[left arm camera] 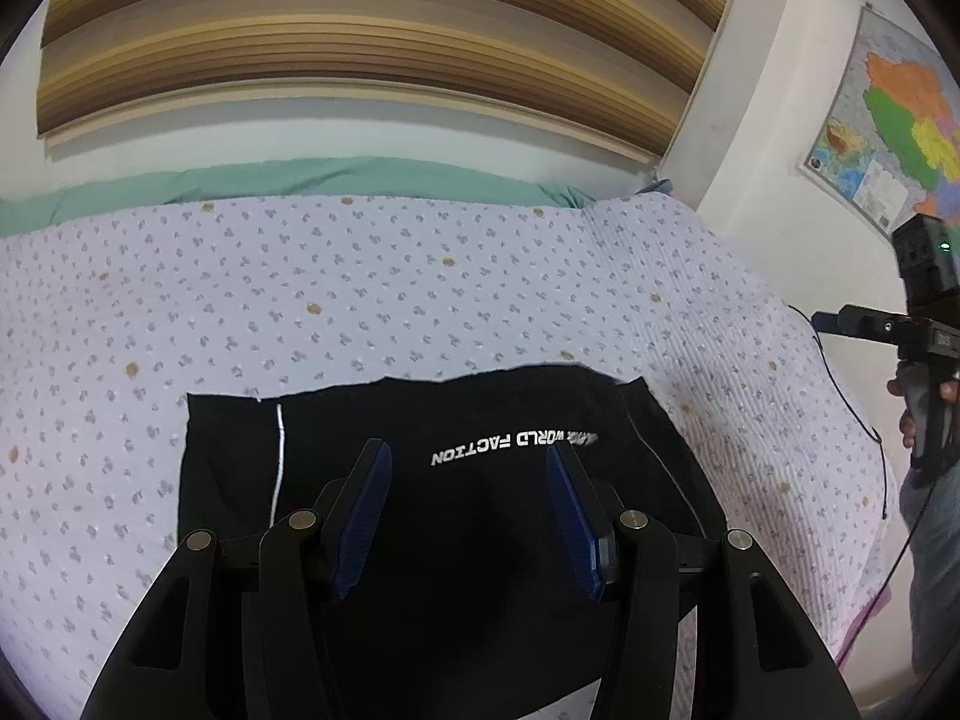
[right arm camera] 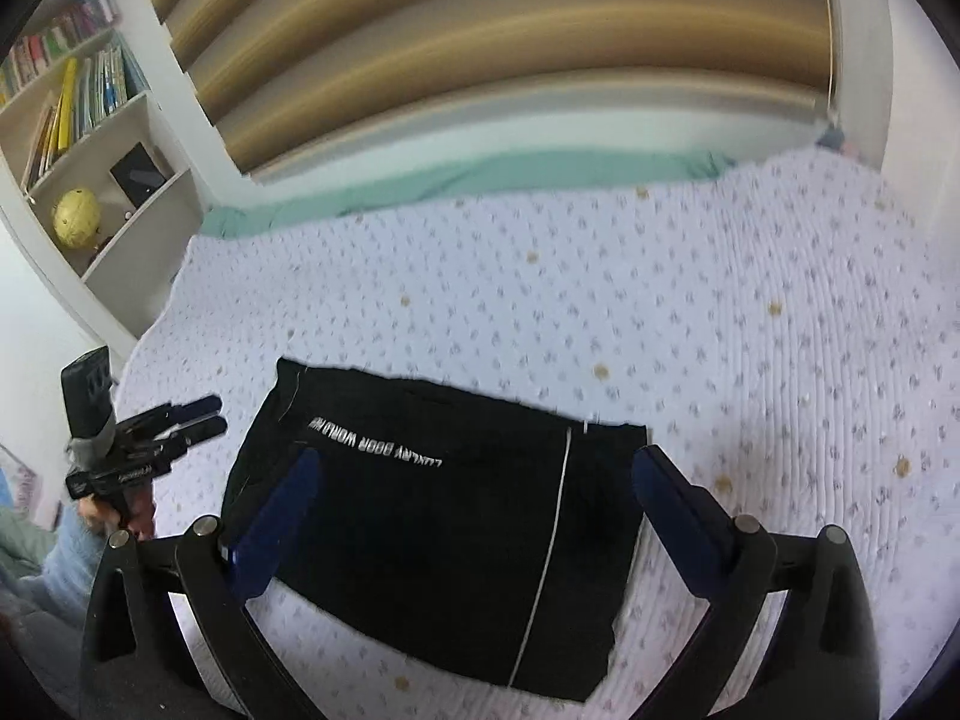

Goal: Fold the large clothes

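folded black garment (right arm camera: 432,534), quilt (right arm camera: 690,312), tongs apart

we see our left gripper (left arm camera: 468,516) and right gripper (right arm camera: 474,534): black linkage arms, silver pivot screws, ribbed blue pads (left arm camera: 363,516); pale blue sleeve (right arm camera: 72,558).

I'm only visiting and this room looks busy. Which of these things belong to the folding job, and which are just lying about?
Part of the job:
- black garment, folded into a rectangle
- patterned bedspread under it
- left tongs, open, empty
- right tongs, open, empty

Just lying about:
- wall map
- bookshelf
- yellow globe
- green sheet
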Action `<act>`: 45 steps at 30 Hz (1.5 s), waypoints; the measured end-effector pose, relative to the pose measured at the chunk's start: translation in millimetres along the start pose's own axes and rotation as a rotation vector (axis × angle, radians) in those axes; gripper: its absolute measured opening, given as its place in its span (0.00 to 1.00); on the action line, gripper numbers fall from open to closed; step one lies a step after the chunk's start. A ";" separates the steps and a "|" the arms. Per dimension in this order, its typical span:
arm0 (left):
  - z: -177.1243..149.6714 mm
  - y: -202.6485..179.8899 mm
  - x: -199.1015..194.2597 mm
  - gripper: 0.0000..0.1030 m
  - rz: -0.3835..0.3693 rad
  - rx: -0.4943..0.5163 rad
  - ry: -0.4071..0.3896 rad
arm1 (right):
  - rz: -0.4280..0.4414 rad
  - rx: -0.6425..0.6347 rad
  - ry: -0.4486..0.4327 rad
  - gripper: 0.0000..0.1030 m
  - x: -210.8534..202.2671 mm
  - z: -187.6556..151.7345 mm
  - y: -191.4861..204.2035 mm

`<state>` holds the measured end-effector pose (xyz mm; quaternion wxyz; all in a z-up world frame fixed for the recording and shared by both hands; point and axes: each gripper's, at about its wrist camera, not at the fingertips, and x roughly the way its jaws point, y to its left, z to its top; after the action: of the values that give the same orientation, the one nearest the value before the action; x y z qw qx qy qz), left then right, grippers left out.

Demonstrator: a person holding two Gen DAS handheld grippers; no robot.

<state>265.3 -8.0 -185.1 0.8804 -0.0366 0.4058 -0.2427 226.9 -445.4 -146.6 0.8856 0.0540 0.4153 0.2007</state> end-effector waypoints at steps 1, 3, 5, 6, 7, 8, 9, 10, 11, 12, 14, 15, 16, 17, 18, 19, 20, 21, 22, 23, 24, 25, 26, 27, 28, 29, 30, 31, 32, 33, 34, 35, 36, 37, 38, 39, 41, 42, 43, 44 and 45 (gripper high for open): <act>-1.4 -1.7 3.3 0.53 0.006 -0.004 0.005 | -0.035 -0.018 -0.021 1.00 6.4 -4.7 10.2; -5.6 -5.3 10.7 0.53 0.024 -0.011 0.017 | -0.065 -0.032 -0.054 1.00 16.2 -10.2 23.7; -10.3 -8.1 20.3 0.53 0.060 -0.024 0.028 | -0.067 -0.012 -0.083 1.00 36.0 -20.5 41.5; -13.6 -8.5 27.4 0.53 0.080 -0.037 0.036 | -0.054 0.009 -0.082 1.00 51.2 -27.4 51.0; -18.1 -8.1 35.2 0.53 0.098 -0.053 0.051 | -0.049 0.031 -0.074 1.00 64.7 -32.8 59.2; -21.2 -7.9 42.6 0.53 0.108 -0.062 0.067 | -0.048 0.047 -0.062 1.00 77.6 -36.9 65.4; -25.8 -7.8 53.5 0.53 0.118 -0.068 0.091 | -0.050 0.055 -0.045 1.00 93.0 -42.2 72.0; -30.0 -7.8 63.8 0.53 0.124 -0.069 0.112 | -0.070 0.054 -0.016 1.00 115.6 -49.2 78.7; -34.2 -7.6 74.0 0.53 0.127 -0.065 0.129 | -0.097 0.049 0.002 1.00 129.0 -54.4 83.4; -38.1 -6.9 82.9 0.50 0.131 -0.057 0.143 | -0.125 0.042 0.020 1.00 144.1 -60.3 86.1; -41.9 -5.8 101.5 0.47 0.159 -0.031 0.172 | -0.169 0.041 0.062 1.00 175.7 -70.8 85.1; -42.8 -3.1 114.0 0.46 0.179 -0.026 0.202 | -0.180 0.052 0.084 1.00 189.0 -75.8 82.2; -43.2 0.6 124.7 0.46 0.188 -0.032 0.221 | -0.181 0.076 0.123 1.00 207.2 -82.5 76.2; -44.1 4.0 133.7 0.45 0.197 -0.039 0.238 | -0.172 0.105 0.159 1.00 221.6 -90.4 69.4; -46.3 8.0 147.0 0.45 0.213 -0.042 0.266 | -0.164 0.127 0.174 1.00 230.1 -96.8 63.6; -49.7 10.3 159.9 0.45 0.223 -0.039 0.291 | -0.168 0.131 0.169 1.00 240.3 -105.1 58.5; -52.7 11.8 168.4 0.45 0.227 -0.037 0.303 | -0.183 0.109 0.160 1.00 244.7 -108.9 57.7; -57.8 13.5 179.2 0.46 0.238 -0.031 0.309 | -0.202 0.078 0.167 1.00 251.8 -112.6 57.6; -61.7 14.5 186.6 0.46 0.248 -0.027 0.314 | -0.208 0.068 0.184 1.00 256.4 -113.7 57.2; -62.7 15.3 190.0 0.46 0.253 -0.033 0.317 | -0.209 0.065 0.224 1.00 263.4 -112.8 55.3; -60.1 16.7 189.6 0.45 0.253 -0.043 0.318 | -0.193 0.074 0.268 1.00 267.0 -107.9 52.0; -55.9 18.7 185.3 0.45 0.240 -0.067 0.320 | -0.170 0.093 0.293 1.00 266.9 -102.8 48.3; -51.2 21.6 180.1 0.45 0.219 -0.086 0.315 | -0.117 0.139 0.303 1.00 260.7 -94.9 40.8; -45.9 26.0 170.4 0.45 0.184 -0.116 0.298 | -0.040 0.203 0.264 1.00 248.1 -87.4 30.9; -43.4 28.9 162.5 0.45 0.158 -0.135 0.277 | 0.017 0.258 0.208 1.00 234.0 -81.4 21.2; -37.7 33.7 147.1 0.45 0.124 -0.158 0.227 | 0.035 0.293 0.154 1.00 221.6 -76.9 13.7; -33.8 37.3 135.9 0.45 0.110 -0.168 0.188 | 0.034 0.313 0.101 1.00 209.4 -72.8 8.2; -28.9 39.7 125.6 0.45 0.096 -0.173 0.152 | 0.027 0.321 0.052 1.00 198.4 -69.0 4.0; -24.0 40.7 118.3 0.45 0.078 -0.173 0.125 | 0.021 0.317 0.020 1.00 191.4 -65.5 0.8; -19.8 40.6 114.9 0.45 0.064 -0.166 0.112 | 0.007 0.304 0.022 1.00 191.5 -63.2 -0.7; -16.4 38.8 114.7 0.45 0.058 -0.150 0.110 | -0.010 0.292 0.038 1.00 195.1 -62.7 -1.4; -14.8 36.1 118.0 0.45 0.062 -0.129 0.116 | -0.036 0.274 0.075 1.00 205.2 -64.1 -1.6; -14.6 33.8 124.2 0.45 0.070 -0.110 0.131 | -0.045 0.267 0.102 1.00 214.5 -67.0 -1.0; -13.7 33.8 133.1 0.45 0.076 -0.098 0.149 | -0.046 0.264 0.127 1.00 223.0 -71.2 2.3; -16.8 32.5 145.5 0.45 0.092 -0.084 0.185 | -0.043 0.263 0.171 1.00 237.4 -77.1 3.0; -21.4 33.6 158.1 0.45 0.125 -0.074 0.232 | -0.053 0.257 0.225 1.00 253.1 -84.3 3.6; -33.3 34.4 188.4 0.46 0.186 -0.047 0.303 | -0.061 0.245 0.232 1.00 268.1 -91.0 -3.1; -38.8 35.3 196.0 0.46 0.193 -0.035 0.293 | -0.056 0.255 0.204 1.00 269.9 -93.6 -7.4; -41.3 35.9 197.8 0.47 0.195 -0.032 0.282 | -0.047 0.277 0.200 1.00 271.8 -95.2 -12.5; -41.1 36.4 197.4 0.46 0.195 -0.035 0.277 | -0.040 0.290 0.210 1.00 273.9 -95.5 -15.9; -40.5 36.9 195.6 0.46 0.191 -0.039 0.271 | -0.031 0.293 0.221 1.00 274.9 -94.5 -18.2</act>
<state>358.4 -59.6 -358.1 0.8357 0.0182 0.5273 -0.1525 319.0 -358.7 -408.9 0.8203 0.1539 0.5355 0.1291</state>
